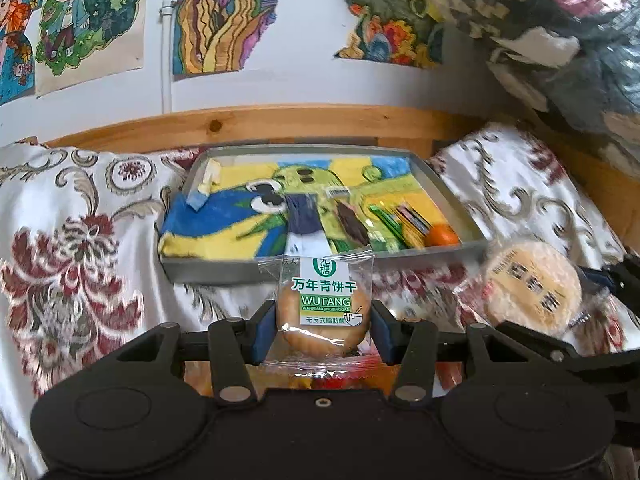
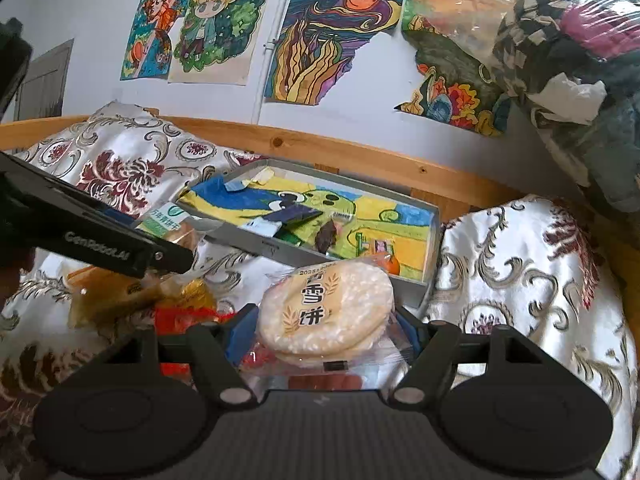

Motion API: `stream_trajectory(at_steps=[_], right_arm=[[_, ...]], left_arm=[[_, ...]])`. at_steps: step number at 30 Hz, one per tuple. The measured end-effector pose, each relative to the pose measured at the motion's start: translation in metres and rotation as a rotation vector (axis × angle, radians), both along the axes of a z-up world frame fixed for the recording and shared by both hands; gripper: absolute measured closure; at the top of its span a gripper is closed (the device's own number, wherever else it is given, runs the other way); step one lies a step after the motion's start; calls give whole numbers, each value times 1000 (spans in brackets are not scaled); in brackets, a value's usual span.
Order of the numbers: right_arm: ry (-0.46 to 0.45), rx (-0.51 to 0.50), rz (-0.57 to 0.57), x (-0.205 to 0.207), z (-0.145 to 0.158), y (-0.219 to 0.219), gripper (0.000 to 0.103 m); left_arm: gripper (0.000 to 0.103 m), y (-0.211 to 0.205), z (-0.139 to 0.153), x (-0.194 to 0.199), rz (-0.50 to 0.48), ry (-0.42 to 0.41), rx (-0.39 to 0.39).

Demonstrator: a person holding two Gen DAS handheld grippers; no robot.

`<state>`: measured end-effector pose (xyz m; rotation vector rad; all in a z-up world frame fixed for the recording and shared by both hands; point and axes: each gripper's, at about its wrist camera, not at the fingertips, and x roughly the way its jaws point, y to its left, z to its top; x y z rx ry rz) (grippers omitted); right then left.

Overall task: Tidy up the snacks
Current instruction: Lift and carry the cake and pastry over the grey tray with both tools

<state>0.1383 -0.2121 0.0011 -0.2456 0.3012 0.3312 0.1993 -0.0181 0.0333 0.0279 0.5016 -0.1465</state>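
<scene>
The left claw [image 1: 323,330] was clenched on a wrapped biscuit [image 1: 323,312], the right claw [image 2: 320,334] on a rice cracker pack [image 2: 326,312] — both held just short of the grey tray [image 1: 460,200]. Best carried level over its near rim, then lowered onto bare lining — one pack at a time.

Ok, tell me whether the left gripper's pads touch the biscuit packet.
Touching. The left wrist view shows both blue pads pressed against the biscuit packet.
</scene>
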Motion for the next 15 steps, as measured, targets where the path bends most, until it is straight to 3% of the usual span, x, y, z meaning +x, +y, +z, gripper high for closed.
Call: stream_trajectory(at_steps=[15], right_arm=[[-25, 59, 19, 105, 4, 18, 29]], left_arm=[[52, 24, 13, 105, 61, -36, -11]])
